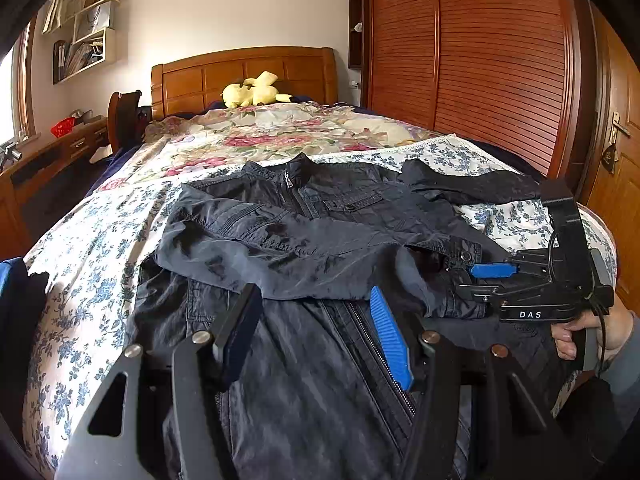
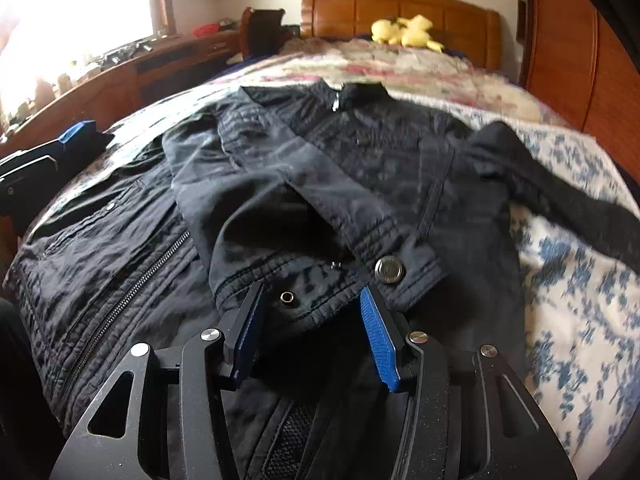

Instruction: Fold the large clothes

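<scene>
A dark navy jacket (image 1: 320, 216) lies front up on the bed, collar toward the headboard. One sleeve (image 1: 280, 248) is folded across its chest; the other sleeve (image 1: 472, 184) stretches out to the right. My left gripper (image 1: 314, 302) is open just over the zipped front, nothing pinched. My right gripper (image 2: 312, 296) is open too, and the folded sleeve's cuff (image 2: 340, 272) with its snap button lies slack between and just past the fingertips, the pads not pressing it. The left wrist view shows the right gripper (image 1: 480, 272) at that cuff (image 1: 460, 252), a hand (image 1: 576, 332) on its handle.
A blue-flowered sheet (image 1: 80, 260) and a pink-flowered quilt (image 1: 260, 136) cover the bed. A yellow plush toy (image 1: 252, 92) lies by the wooden headboard (image 1: 240, 72). A tall wooden wardrobe (image 1: 480, 60) stands on the right, a desk (image 1: 48, 160) under the window on the left.
</scene>
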